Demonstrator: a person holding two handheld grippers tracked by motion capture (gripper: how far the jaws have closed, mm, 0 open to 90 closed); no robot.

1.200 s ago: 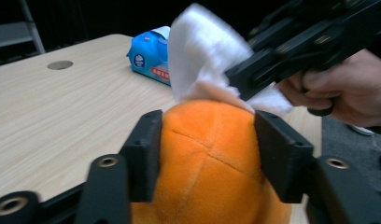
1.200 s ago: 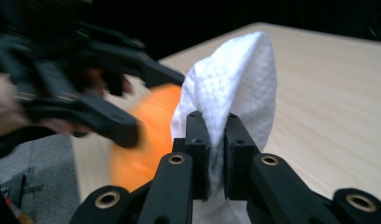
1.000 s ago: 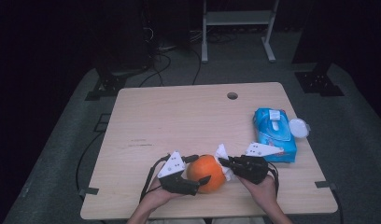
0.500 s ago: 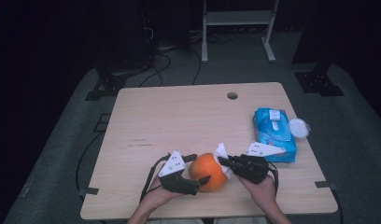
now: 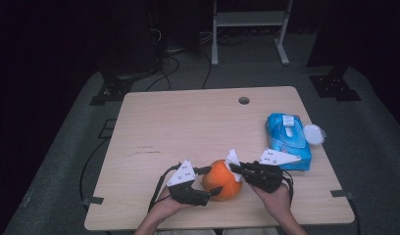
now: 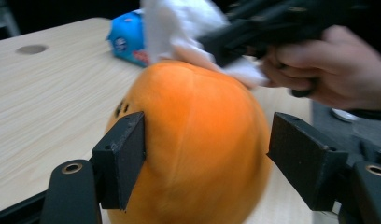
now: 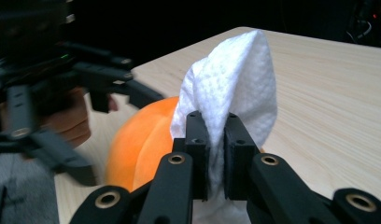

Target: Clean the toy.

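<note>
Orange and round, the soft plush ball (image 5: 222, 179) sits at the near edge of the pale wooden surface (image 5: 188, 127), a little right of its middle, between your two hands. Your left claw (image 5: 210, 181) comes at it from the left, jaws spread wide to either side of it. In the left gripper view, one black pad presses against the orange ball's (image 6: 193, 149) side, while the other pad stands just clear of the fabric, so the left claw (image 6: 207, 158) brackets it rather than clamps it.

Your right claw (image 5: 236, 169) reaches in from the right and meets the ball at its upper right side. Its jaws are squeezed nearly together on a folded white paper wipe (image 5: 233, 159). In the right gripper view, the white wipe (image 7: 235, 88) stands up in a rounded peak above the right claw (image 7: 215, 135), pinched between the two pads, with the orange ball (image 7: 142, 140) just behind and below it. In the left gripper view, the wipe (image 6: 179, 28) lies against the top of the ball.

To the right of your right hand (image 5: 274, 198), a blue plastic pack of wipes (image 5: 288, 142) lies flat on the surface, its near end touching the claw's grey plate. A small white round lid (image 5: 313, 133) rests just beside the pack's right edge. Farther off, a round cable hole (image 5: 244, 100) is cut in the surface.
</note>
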